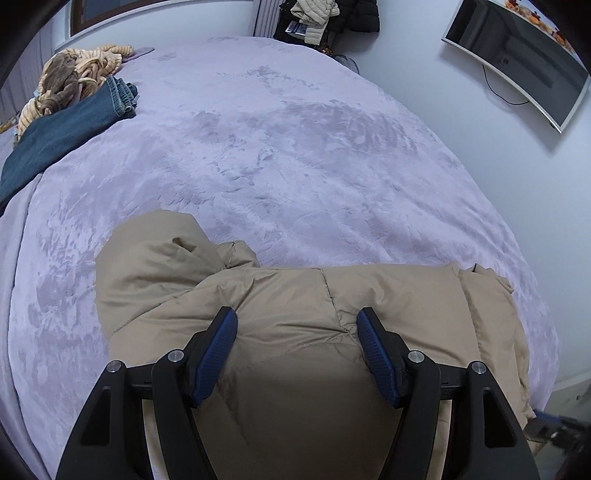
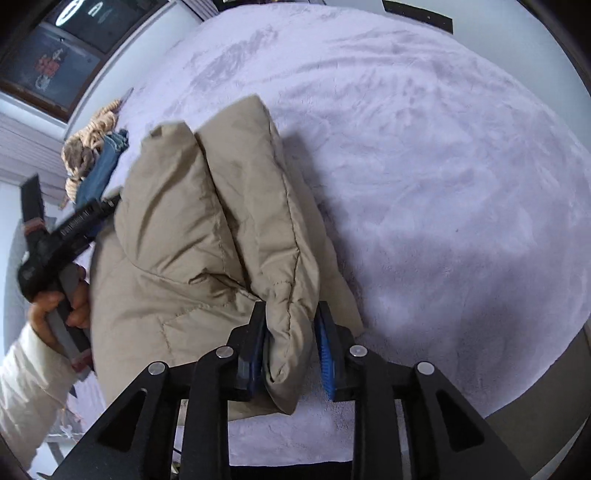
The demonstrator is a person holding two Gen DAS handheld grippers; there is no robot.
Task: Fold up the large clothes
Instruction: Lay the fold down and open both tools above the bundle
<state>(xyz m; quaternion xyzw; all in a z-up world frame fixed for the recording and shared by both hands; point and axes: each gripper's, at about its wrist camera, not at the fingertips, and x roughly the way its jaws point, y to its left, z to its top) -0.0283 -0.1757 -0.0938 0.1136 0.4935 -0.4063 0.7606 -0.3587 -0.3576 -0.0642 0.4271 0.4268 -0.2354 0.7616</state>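
Observation:
A beige puffer jacket lies bunched at the near edge of a lilac bed. My left gripper hovers just above the jacket's middle, jaws open, nothing between the blue pads. In the right wrist view a thick fold of the jacket runs back between the fingers of my right gripper. The fold leans on the left pad, a thin gap shows along the right pad, so that gripper reads as open around it. A hand in a white sleeve holds the left tool beside the jacket.
Blue jeans and a tan striped fuzzy garment lie at the bed's far left corner. A wall screen hangs on the right, and coats hang beyond the bed. The bed's edge drops off at lower right.

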